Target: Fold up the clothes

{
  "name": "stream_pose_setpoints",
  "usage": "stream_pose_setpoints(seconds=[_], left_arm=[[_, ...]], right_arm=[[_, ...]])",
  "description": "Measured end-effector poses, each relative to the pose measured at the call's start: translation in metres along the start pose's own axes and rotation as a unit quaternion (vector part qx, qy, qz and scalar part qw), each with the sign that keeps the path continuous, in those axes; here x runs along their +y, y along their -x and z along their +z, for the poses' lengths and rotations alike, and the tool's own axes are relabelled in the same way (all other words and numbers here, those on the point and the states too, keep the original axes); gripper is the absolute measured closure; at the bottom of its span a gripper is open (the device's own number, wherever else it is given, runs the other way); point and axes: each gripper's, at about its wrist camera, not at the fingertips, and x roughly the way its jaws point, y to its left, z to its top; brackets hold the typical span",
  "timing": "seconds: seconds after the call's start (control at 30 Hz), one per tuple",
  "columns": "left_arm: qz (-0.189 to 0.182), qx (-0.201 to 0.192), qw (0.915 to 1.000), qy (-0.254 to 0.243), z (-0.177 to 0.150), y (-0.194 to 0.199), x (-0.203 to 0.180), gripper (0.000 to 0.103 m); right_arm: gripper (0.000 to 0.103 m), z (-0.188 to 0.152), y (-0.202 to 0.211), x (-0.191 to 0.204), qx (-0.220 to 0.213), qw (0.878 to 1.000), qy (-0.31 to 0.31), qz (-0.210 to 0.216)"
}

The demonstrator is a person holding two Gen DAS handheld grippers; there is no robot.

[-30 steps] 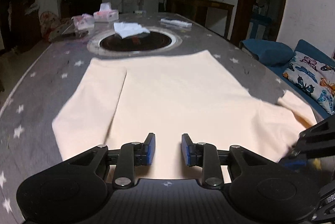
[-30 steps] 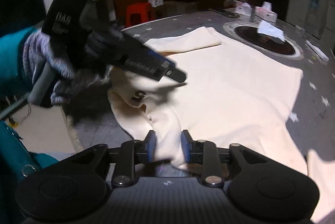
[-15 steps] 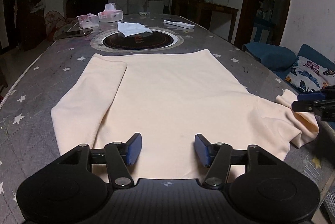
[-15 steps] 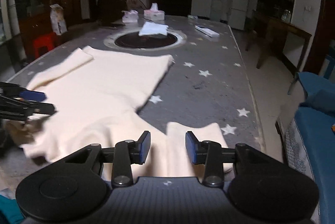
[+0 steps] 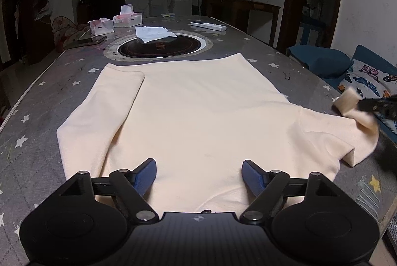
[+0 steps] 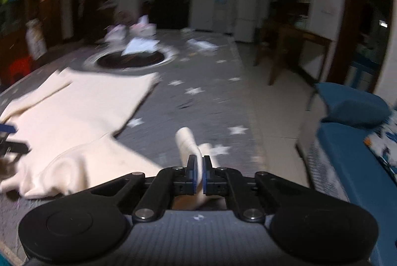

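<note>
My left gripper (image 5: 199, 175) angles downward, its jaws spread wide and opening, nothing pinched between the pads. My right gripper (image 6: 198, 171) angles downward, jaws clamped, cream sleeve (image 6: 189, 141) between them.

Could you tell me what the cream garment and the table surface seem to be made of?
The cream garment looks like soft, matte knit, perhaps fleece: it drapes in rounded folds without shine. The table surface seems a smooth grey star-printed covering, possibly vinyl, with faint sheen; uncertain.
</note>
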Motion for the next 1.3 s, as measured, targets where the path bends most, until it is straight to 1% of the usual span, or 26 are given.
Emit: stream_pose_setpoints(seconds=[0.1,0.27,0.33,0.4,0.53,0.6,0.63,0.67,0.73,0.8,0.87,0.93,1.1,1.2,1.23,1.3], left_arm=[[-0.001,0.0,1.0,-0.002,-0.001,0.0,0.0,0.022],[-0.003,0.001,1.0,-0.003,0.0,0.0,-0.001,0.02],[-0.004,0.001,1.0,-0.005,0.0,-0.001,-0.002,0.019],[-0.004,0.002,1.0,-0.007,0.0,-0.001,-0.002,0.019],[-0.003,0.004,0.9999,-0.01,0.0,-0.001,-0.003,0.018],[-0.002,0.006,0.9999,-0.008,0.0,-0.001,-0.003,0.018],[-0.002,0.008,0.9999,-0.008,0.001,0.0,-0.004,0.018],[-0.003,0.01,0.9999,-0.008,0.002,0.0,-0.004,0.018],[-0.006,0.014,0.9999,-0.007,0.004,0.001,-0.003,0.019],[-0.007,0.016,0.9998,-0.004,0.007,0.002,0.0,0.02],[-0.006,0.012,0.9999,-0.004,0.011,0.004,0.003,0.02],[0.0,0.003,1.0,-0.005,0.018,0.007,0.007,0.02],[0.028,-0.019,0.9994,-0.001,0.047,0.001,0.026,0.02],[0.05,-0.018,0.9985,0.012,0.068,-0.018,0.042,0.02],[0.056,-0.015,0.9982,0.017,0.075,-0.026,0.047,0.021],[0.072,-0.008,0.9971,0.024,0.086,-0.044,0.057,0.027]], right_arm=[[0.1,-0.005,0.013,-0.019,-0.018,0.999,-0.029,-0.037],[0.1,-0.024,0.023,-0.047,-0.013,0.992,-0.088,-0.088],[0.099,-0.033,0.023,-0.055,0.0,0.989,-0.103,-0.109],[0.098,-0.04,0.021,-0.062,0.013,0.986,-0.117,-0.118],[0.096,-0.039,0.022,-0.059,0.006,0.99,-0.11,-0.092],[0.094,-0.031,0.018,-0.048,0.006,0.994,-0.097,-0.053],[0.088,-0.028,0.015,-0.042,0.006,0.995,-0.09,-0.033],[0.081,-0.024,0.013,-0.037,0.005,0.996,-0.083,-0.013],[0.075,-0.019,0.004,-0.023,0.012,0.997,-0.068,0.022],[0.073,-0.014,-0.006,-0.01,0.019,0.997,-0.054,0.056],[0.06,-0.011,-0.014,0.004,0.024,0.996,-0.036,0.076],[0.058,-0.008,-0.023,0.011,0.027,0.996,-0.025,0.08],[0.054,-0.007,-0.036,0.008,0.028,0.996,-0.046,0.077],[0.045,-0.01,-0.036,0.006,0.021,0.995,-0.048,0.081],[0.04,-0.011,-0.036,0.007,0.018,0.995,-0.045,0.084],[0.037,-0.013,-0.036,0.01,0.013,0.995,-0.04,0.087]])
